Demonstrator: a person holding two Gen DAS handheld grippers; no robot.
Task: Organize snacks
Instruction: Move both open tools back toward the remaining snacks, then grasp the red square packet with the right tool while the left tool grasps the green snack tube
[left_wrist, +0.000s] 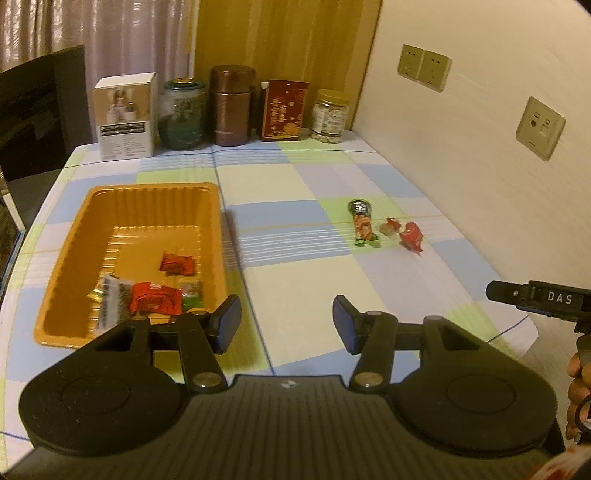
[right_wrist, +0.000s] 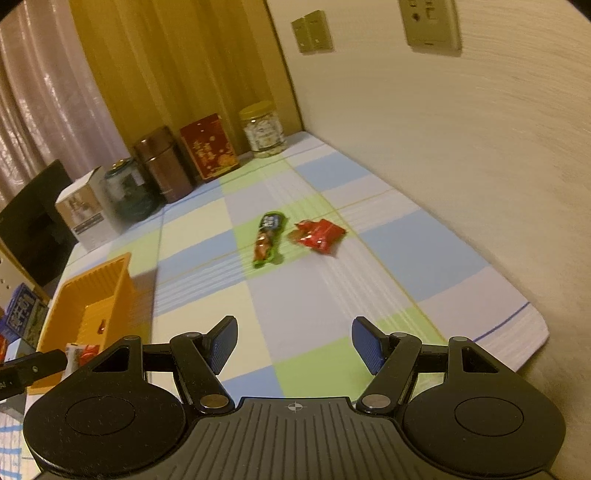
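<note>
From the left wrist view, the left tongs (left_wrist: 287, 323) are being held spread and empty above the checked worktop (left_wrist: 314, 280), just beside the near right corner of the orange tray (left_wrist: 218, 221), a stance judged to suit either a release into the tray or a fresh reach. Several wrapped snacks (left_wrist: 159, 295) are lying inside the tray, gathered toward its near end, so part of the sorting is judged done. Well apart to the right, a long green-ended snack packet (left_wrist: 364, 223) and two small red candies (left_wrist: 413, 234) are being left loose on the worktop; a row of jars and boxes (left_wrist: 232, 107) is standing against the back wall. From the right wrist view, the right tongs (right_wrist: 294, 341) are likewise being held spread, nothing between them, and are being pointed toward the long packet (right_wrist: 267, 238) and the red wrappers (right_wrist: 319, 232), which are probably the next pickup, though blur is making it unclear whether the red pieces are touching.
</note>
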